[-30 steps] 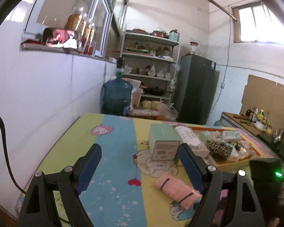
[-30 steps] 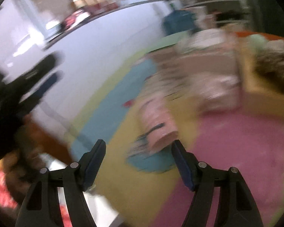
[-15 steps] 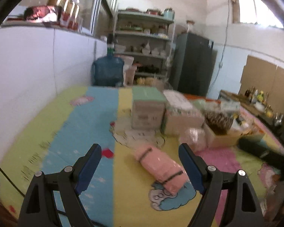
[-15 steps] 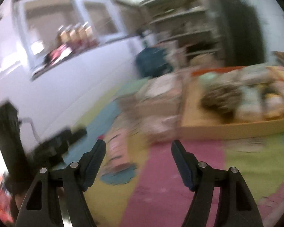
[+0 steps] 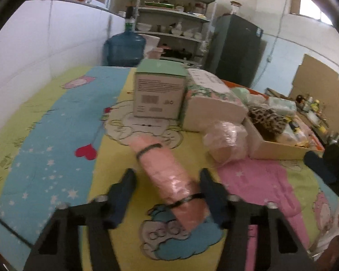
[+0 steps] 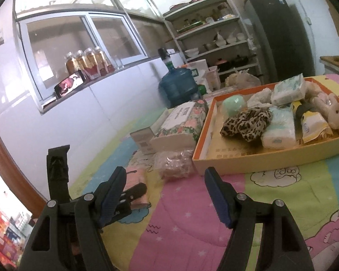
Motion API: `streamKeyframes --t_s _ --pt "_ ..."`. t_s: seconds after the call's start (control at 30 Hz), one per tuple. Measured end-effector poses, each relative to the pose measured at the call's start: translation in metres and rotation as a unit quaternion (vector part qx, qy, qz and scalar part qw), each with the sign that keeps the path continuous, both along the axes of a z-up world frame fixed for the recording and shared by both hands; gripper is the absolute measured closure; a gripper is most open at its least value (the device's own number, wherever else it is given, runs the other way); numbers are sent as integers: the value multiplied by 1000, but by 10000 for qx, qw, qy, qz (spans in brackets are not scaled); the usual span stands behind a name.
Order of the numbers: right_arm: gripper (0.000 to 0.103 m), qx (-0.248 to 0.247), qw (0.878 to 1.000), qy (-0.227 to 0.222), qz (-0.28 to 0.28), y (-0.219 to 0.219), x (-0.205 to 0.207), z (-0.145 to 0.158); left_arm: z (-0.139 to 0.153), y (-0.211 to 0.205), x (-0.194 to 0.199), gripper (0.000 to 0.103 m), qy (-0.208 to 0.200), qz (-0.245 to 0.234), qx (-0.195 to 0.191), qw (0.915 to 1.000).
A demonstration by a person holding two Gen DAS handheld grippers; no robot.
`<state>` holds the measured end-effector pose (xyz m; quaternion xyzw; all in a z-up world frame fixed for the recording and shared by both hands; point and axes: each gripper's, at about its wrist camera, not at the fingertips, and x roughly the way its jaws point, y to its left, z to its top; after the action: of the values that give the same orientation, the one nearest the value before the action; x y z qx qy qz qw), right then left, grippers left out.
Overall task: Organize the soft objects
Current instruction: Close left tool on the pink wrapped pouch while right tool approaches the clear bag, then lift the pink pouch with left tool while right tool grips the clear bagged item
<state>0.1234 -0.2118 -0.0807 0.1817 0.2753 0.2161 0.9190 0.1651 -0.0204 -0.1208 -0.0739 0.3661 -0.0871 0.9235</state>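
Room: we see a kitchen-like space with white tiled walls, a metal shelf rack [image 5: 176, 20] of bowls and pots, a dark fridge [image 5: 237, 49] and a blue water jug [image 5: 125, 49] against the wall.
Surface: we work on a worktop [image 5: 56, 124] covered by a cartoon-print quilt in blue, yellow, pink and green.
Tray: an orange-rimmed cardboard tray [image 6: 248, 160] sits to the right, already carrying tissue packs, a leopard-print cloth [image 6: 246, 122] and plush items.
Boxes: a green-topped carton [image 5: 158, 92] and a floral tissue box [image 5: 212, 103] stand side by side beyond the roll.
Task thing: the pink rolled towel [image 5: 167, 171], bound by two black bands, lies on the quilt well short of the tray.
Key relation: we judge its long axis runs nearly along the left tool's pointing line, slanting away to the left, so the fingers straddle its near end across the width.
Left tool [image 5: 167, 194]: its jaws have just been closing with the roll between them; the right finger touches, the left looks still clear.
Right tool [image 6: 167, 194]: spread wide over bare quilt, holding nothing, farther from the roll.
Bagged bundle: a clear-wrapped pink bundle [image 5: 226, 142] rests against the tray's corner.
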Motion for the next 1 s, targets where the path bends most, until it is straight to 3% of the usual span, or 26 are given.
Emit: streamKeyframes --t_s 0.2,0.53,0.73,1.0 --pt "30 -167 9997 46 158 0 6 -3 4 -2 -3 78 -210 -123 -262 9994" --pt "30 -963 9908 -59 947 48 33 9 53 23 -38 83 -1316 307 150 9907" --pt "30 -1133 9905 330 709 74 65 -1 65 45 -46 83 -1572 375 99 9868" --pt "30 -1868 9808 550 144 99 85 -14 60 56 -41 83 -1549 329 100 9873"
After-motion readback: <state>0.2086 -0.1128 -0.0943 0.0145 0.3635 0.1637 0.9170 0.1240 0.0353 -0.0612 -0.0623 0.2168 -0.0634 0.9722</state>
